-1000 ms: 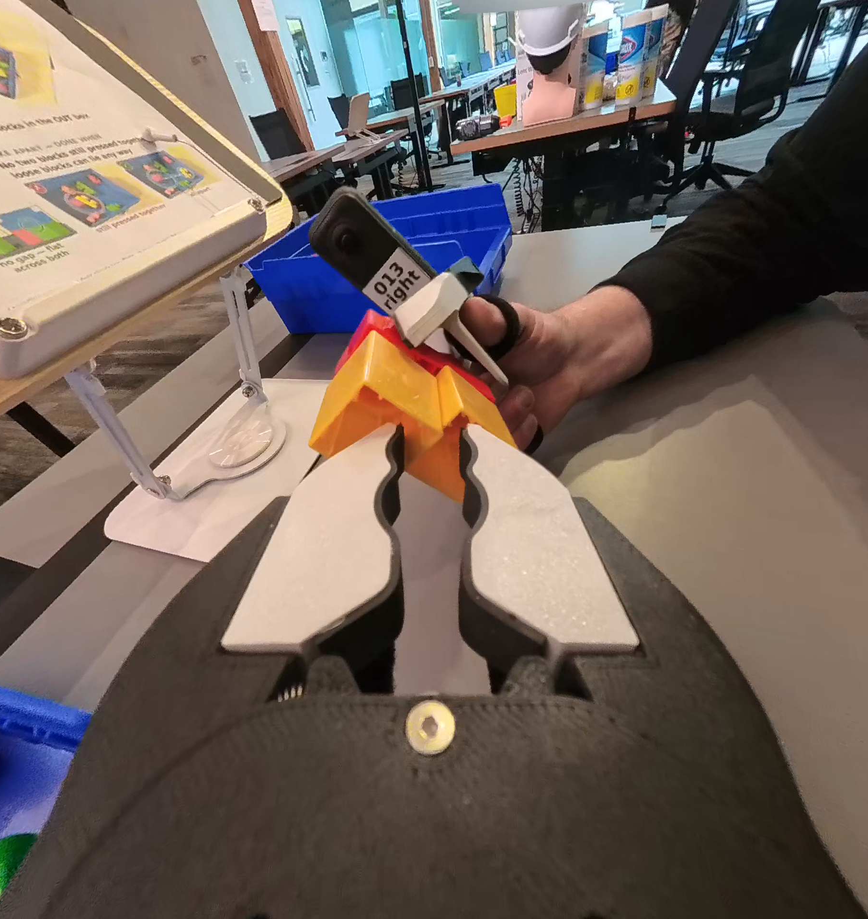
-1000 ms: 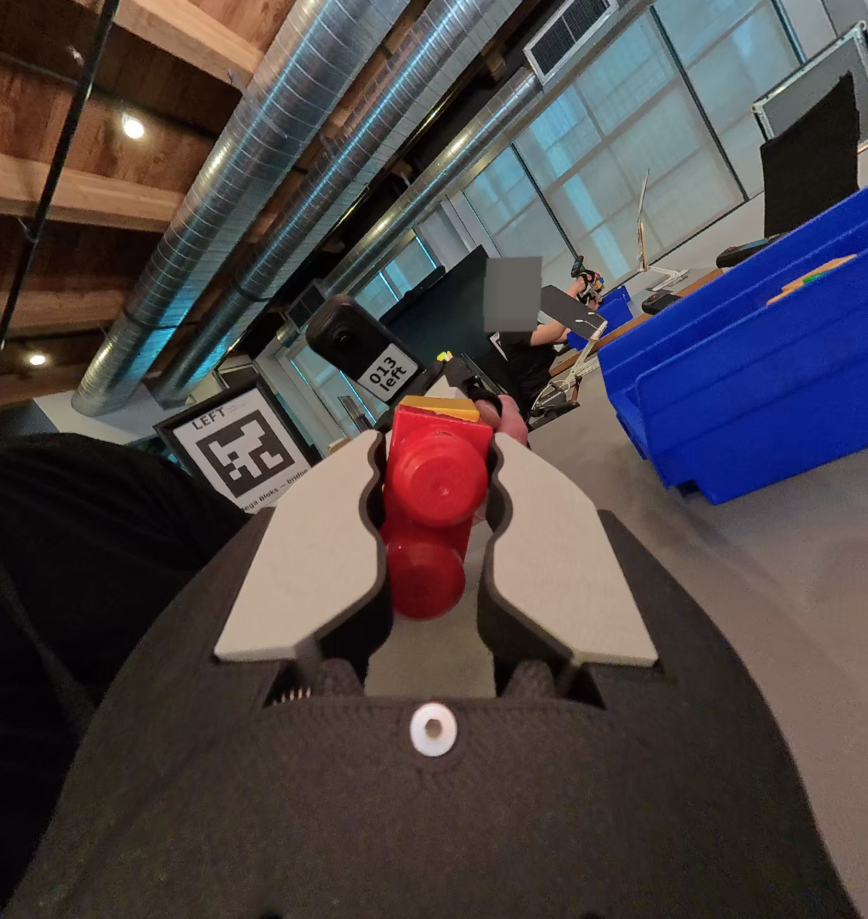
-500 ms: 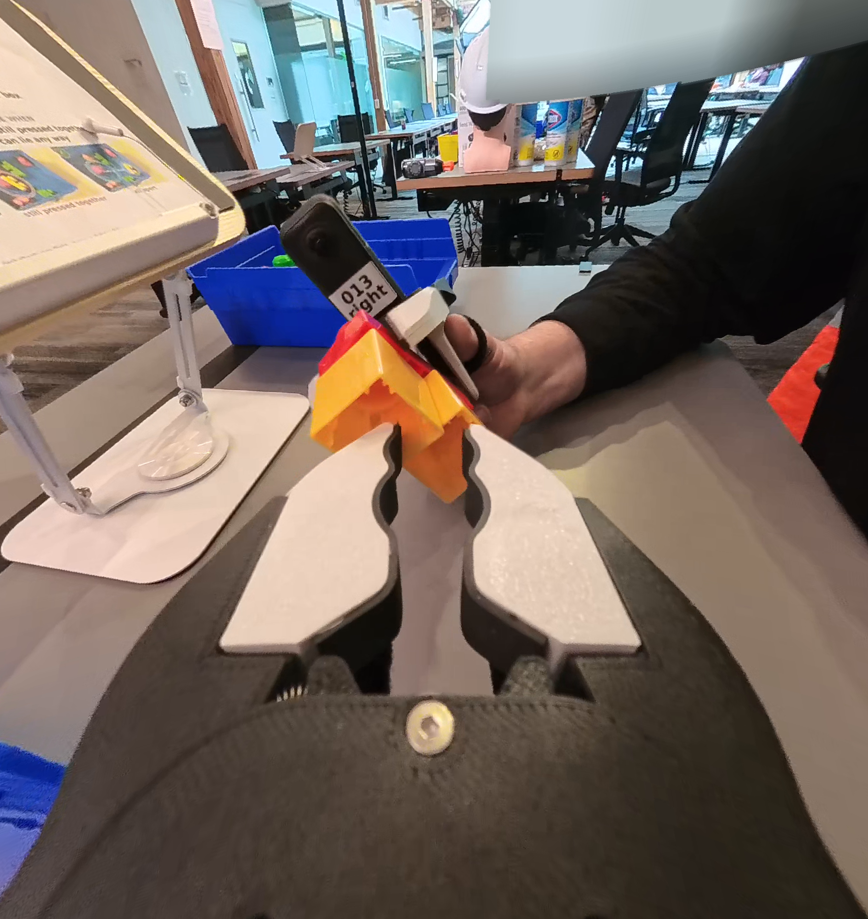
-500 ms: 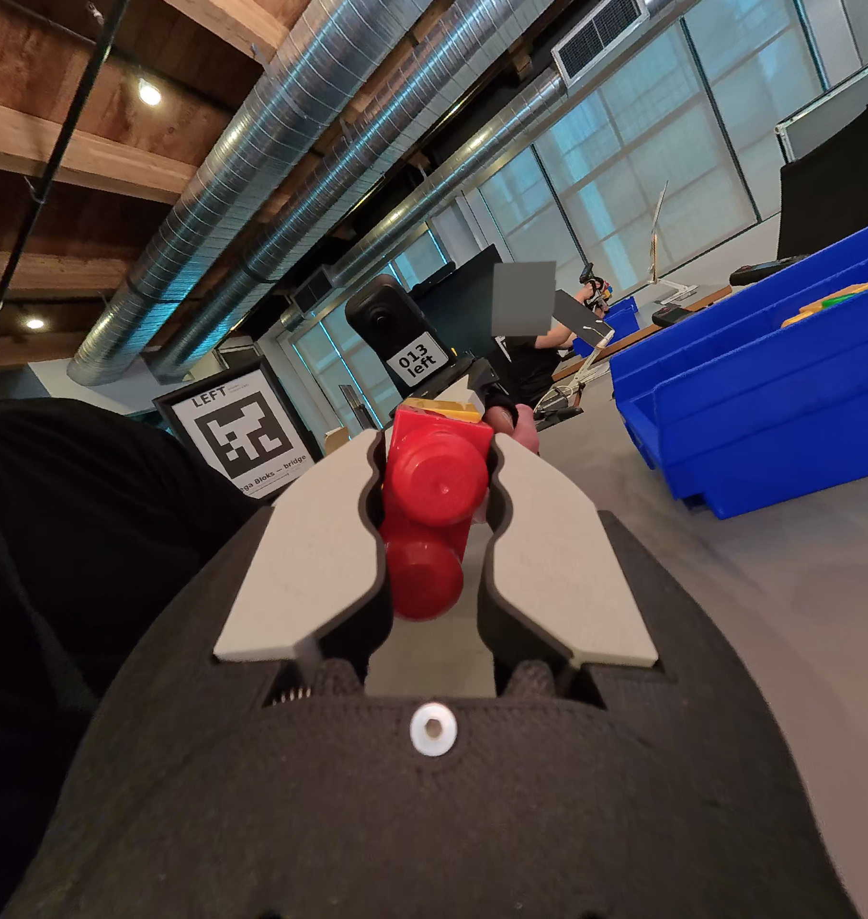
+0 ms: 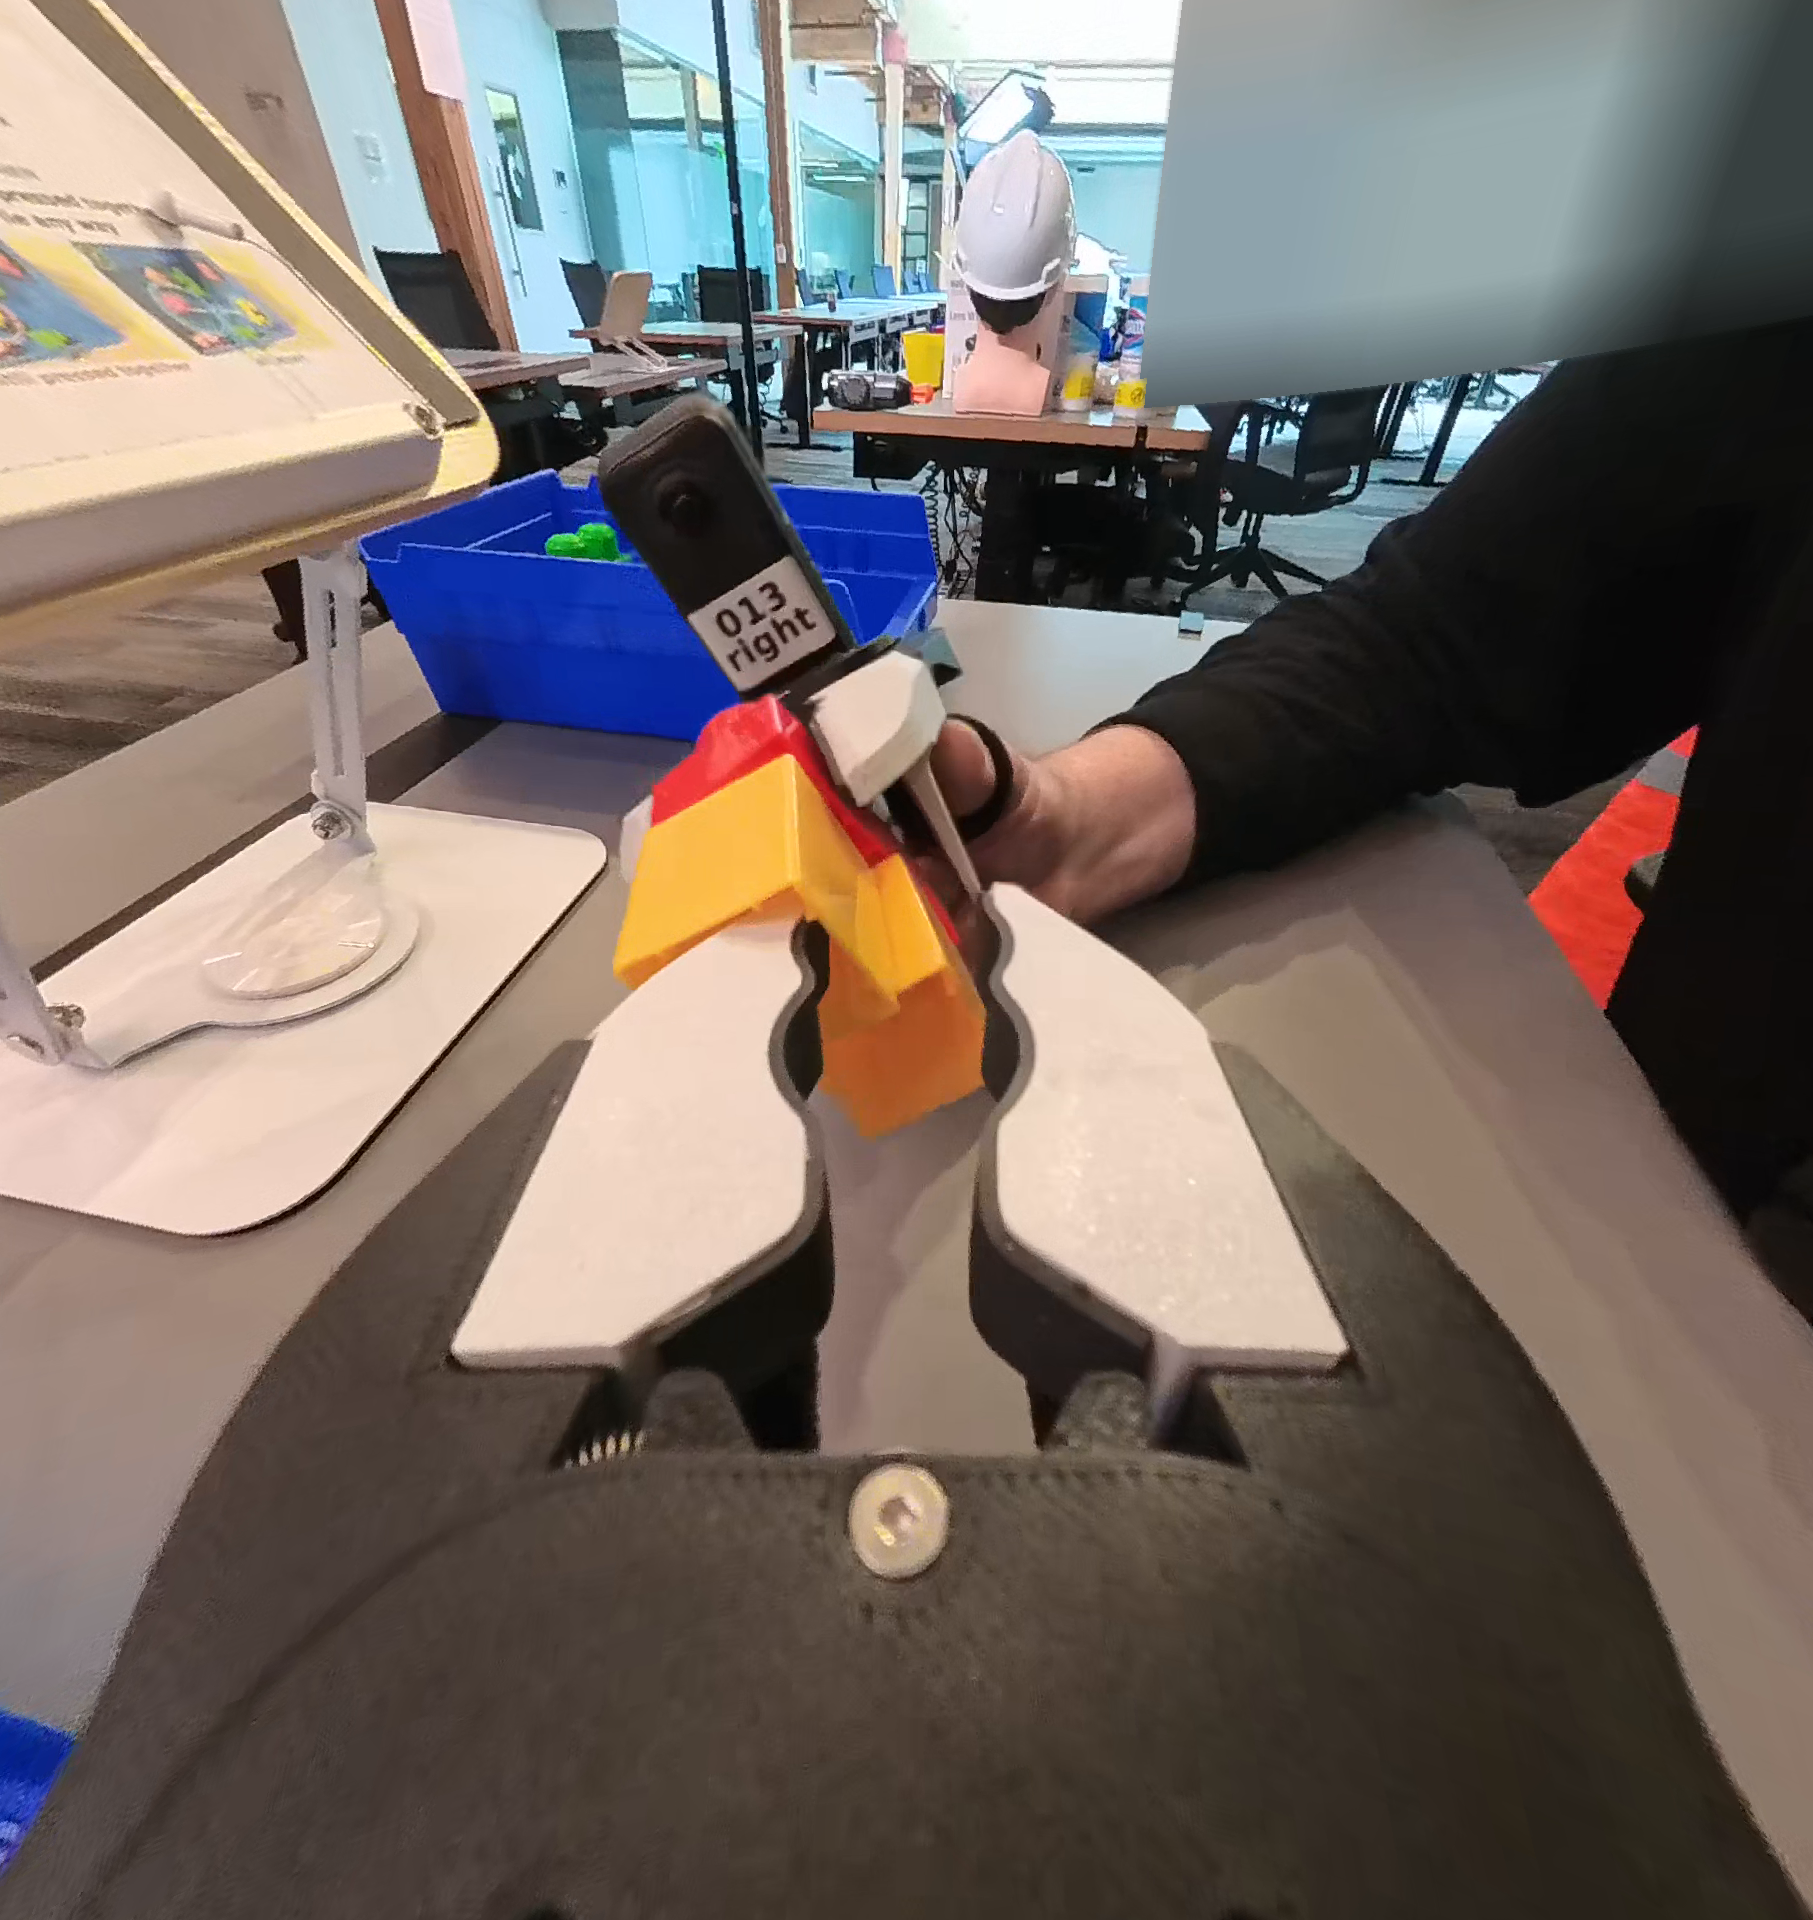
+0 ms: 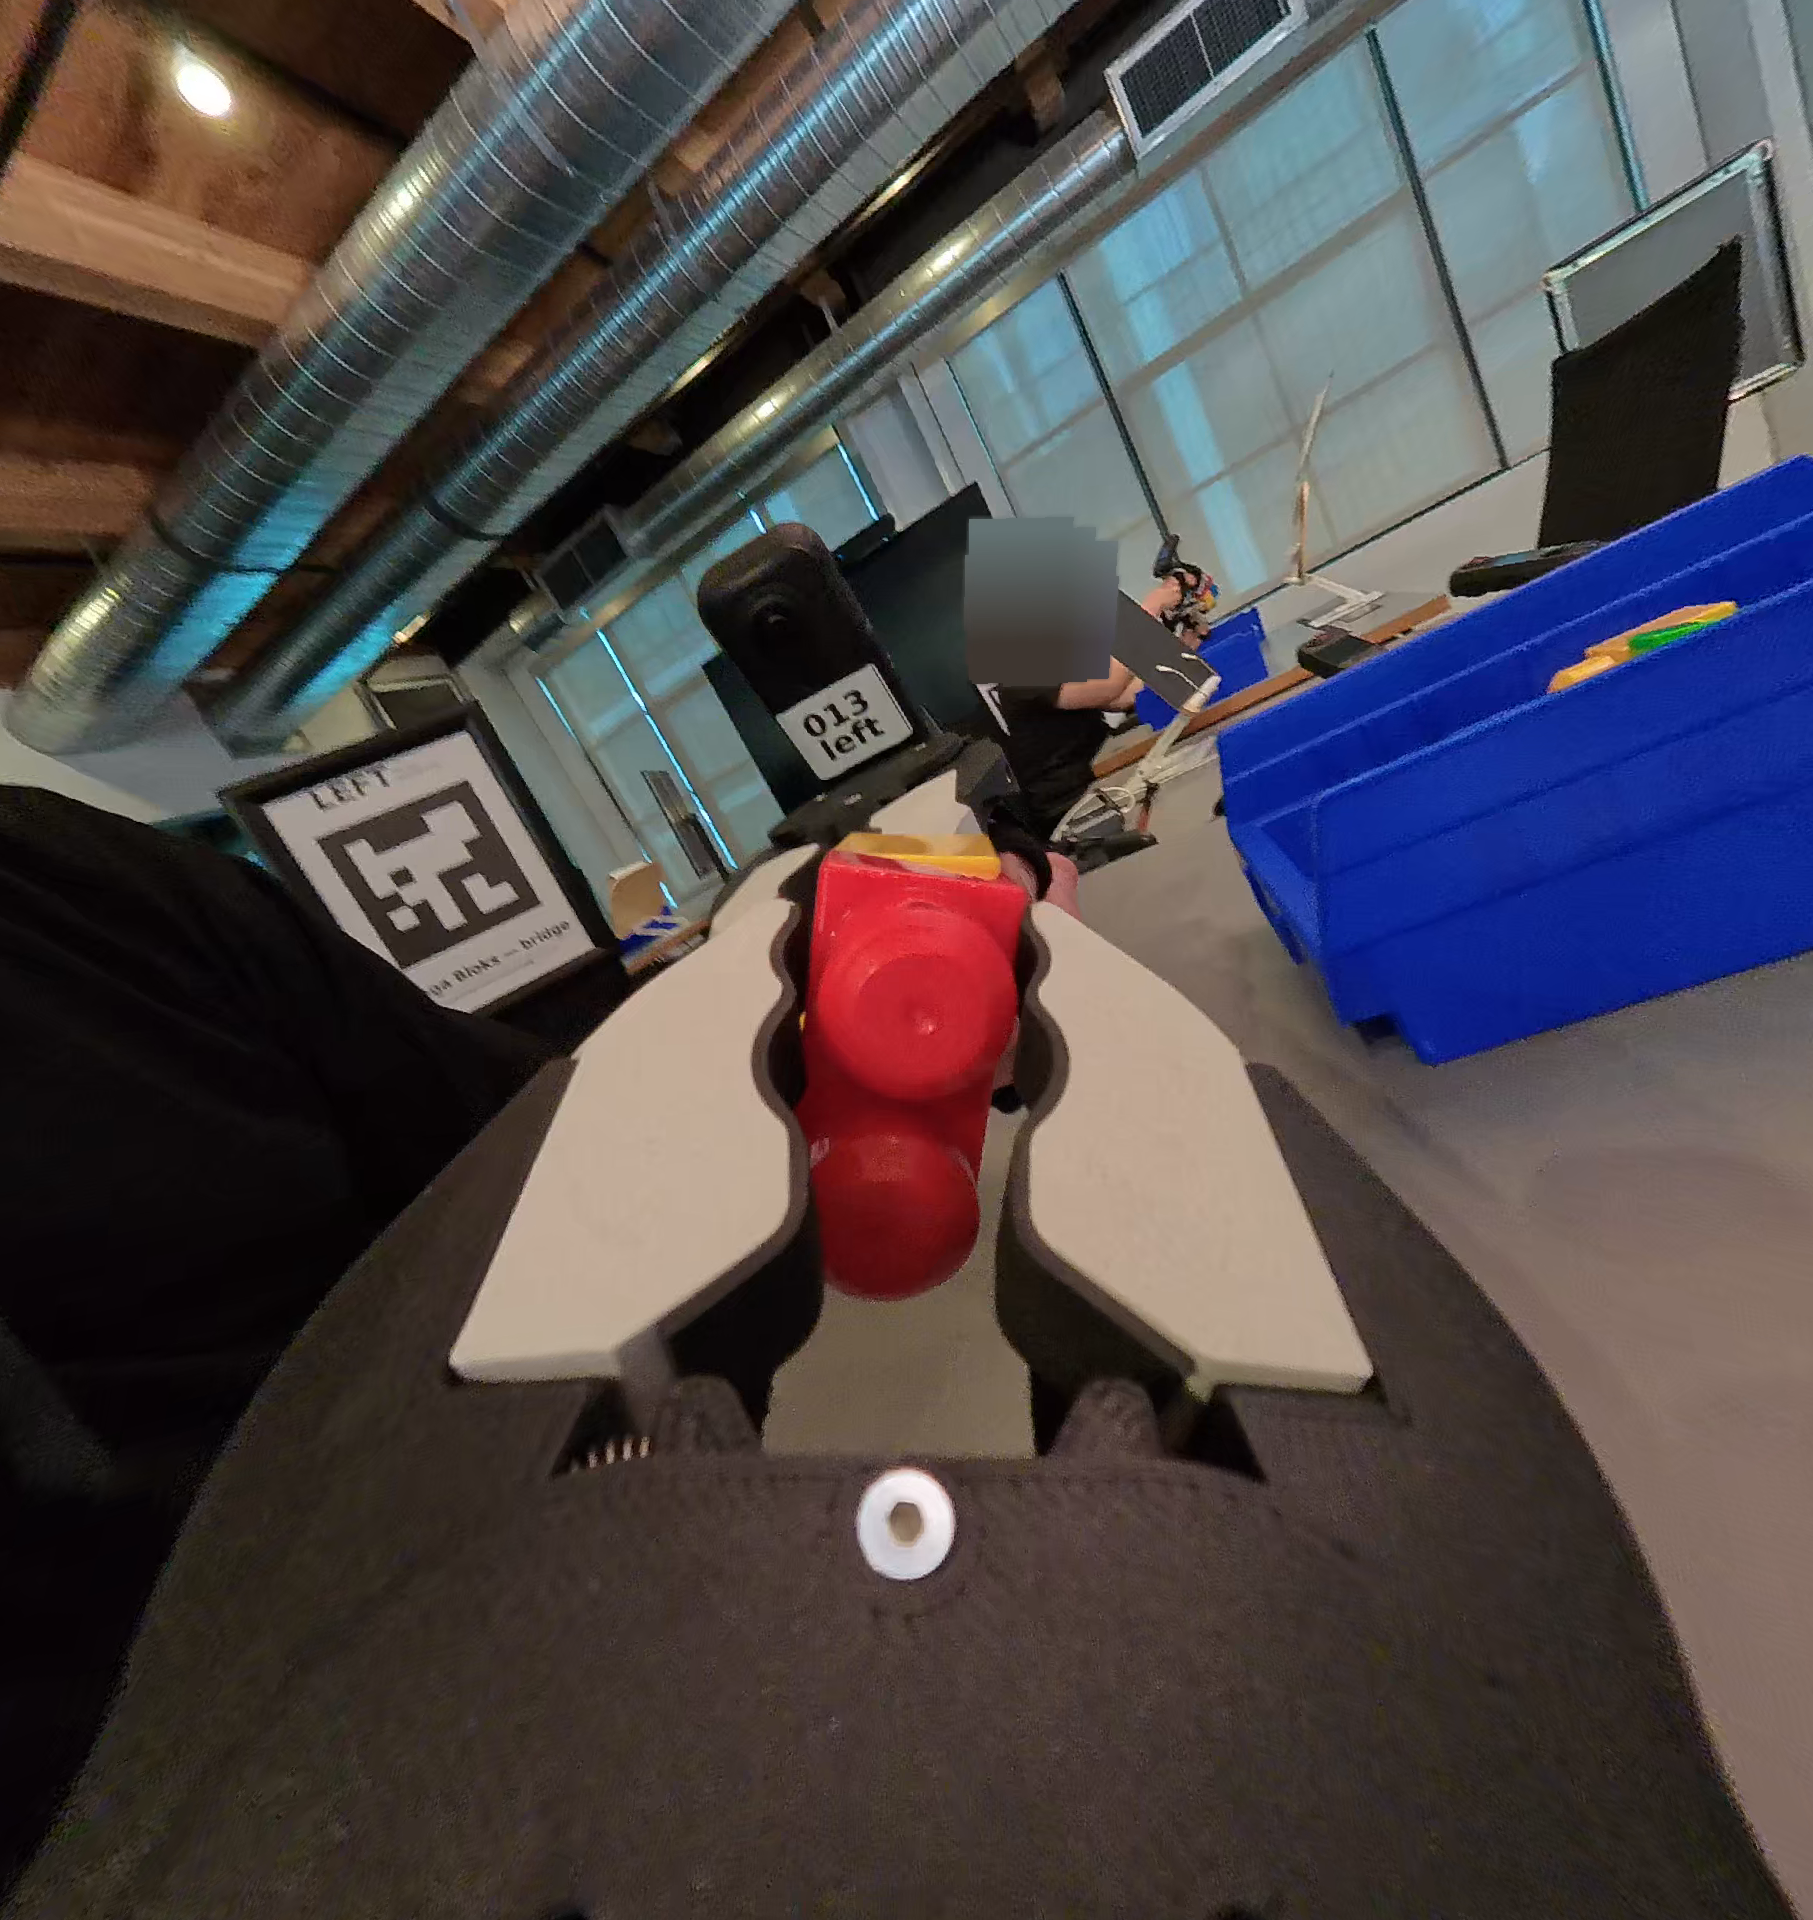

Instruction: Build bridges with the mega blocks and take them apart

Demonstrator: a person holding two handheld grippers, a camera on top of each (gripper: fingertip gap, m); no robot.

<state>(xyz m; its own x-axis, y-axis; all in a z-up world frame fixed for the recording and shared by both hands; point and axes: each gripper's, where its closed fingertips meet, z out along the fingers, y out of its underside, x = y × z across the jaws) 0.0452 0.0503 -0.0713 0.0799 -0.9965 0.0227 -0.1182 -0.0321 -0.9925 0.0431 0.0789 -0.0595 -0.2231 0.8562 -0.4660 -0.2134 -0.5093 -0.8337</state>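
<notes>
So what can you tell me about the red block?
The red block is shiny plastic with two round studs in a row that face the right wrist camera. It is up in the air, tilted, with the right tool shut on its two sides. Its far end joins the yellow blocks, which show as a thin yellow edge behind it. From the left wrist view only its red top edge peeks out above the yellow ones. The left tool grips an orange-yellow block lower down.
</notes>
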